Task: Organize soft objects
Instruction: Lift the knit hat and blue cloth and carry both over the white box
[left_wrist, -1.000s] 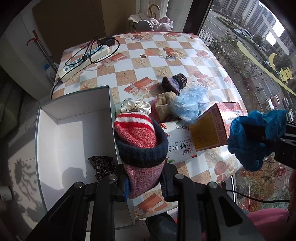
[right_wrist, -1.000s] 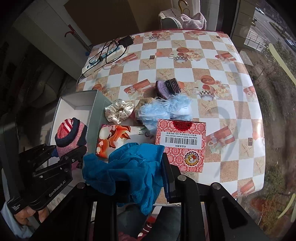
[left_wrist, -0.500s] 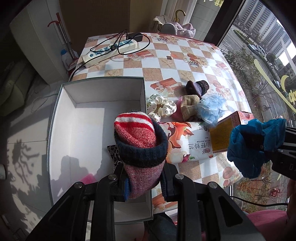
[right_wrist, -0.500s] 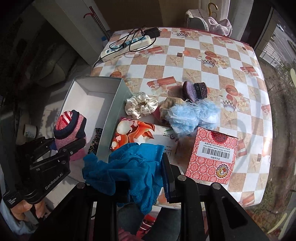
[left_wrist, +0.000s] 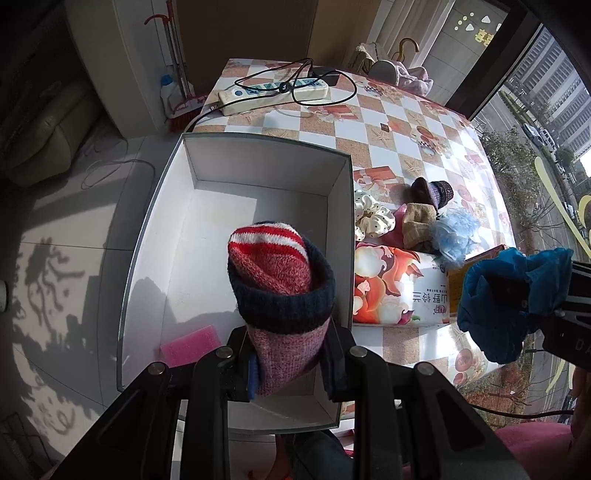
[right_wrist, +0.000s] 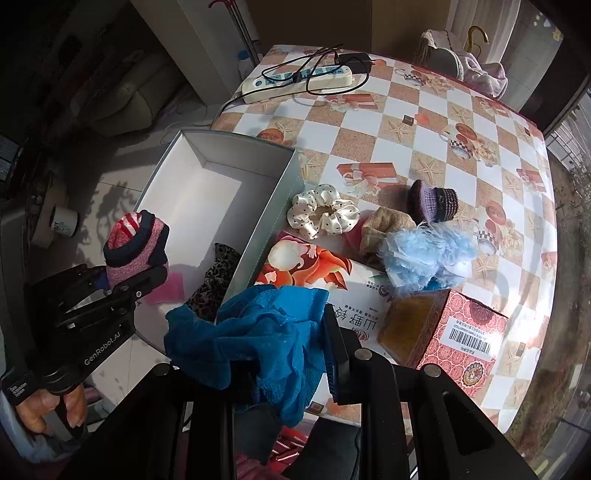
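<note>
My left gripper (left_wrist: 290, 360) is shut on a rolled red, white and navy knit sock (left_wrist: 280, 280) and holds it above the open white box (left_wrist: 258, 173); it also shows in the right wrist view (right_wrist: 135, 245). My right gripper (right_wrist: 291, 354) is shut on a crumpled blue cloth (right_wrist: 258, 332), held above the table's near edge, right of the box; the cloth also shows in the left wrist view (left_wrist: 509, 295). A pink sponge (left_wrist: 190, 345) and a leopard-print cloth (right_wrist: 218, 273) lie in the box.
On the checked table (right_wrist: 406, 122) lie a dotted white scrunchie (right_wrist: 323, 214), a tan cloth (right_wrist: 384, 225), a fluffy light-blue puff (right_wrist: 424, 254), a purple knit piece (right_wrist: 434, 199), an orange-flowered tissue pack (right_wrist: 321, 266), a red carton (right_wrist: 458, 332) and a power strip (right_wrist: 295, 79).
Both grippers have moved left. The left gripper with the sock now hangs over the box's inside instead of its right wall. The pink sponge has come into view.
</note>
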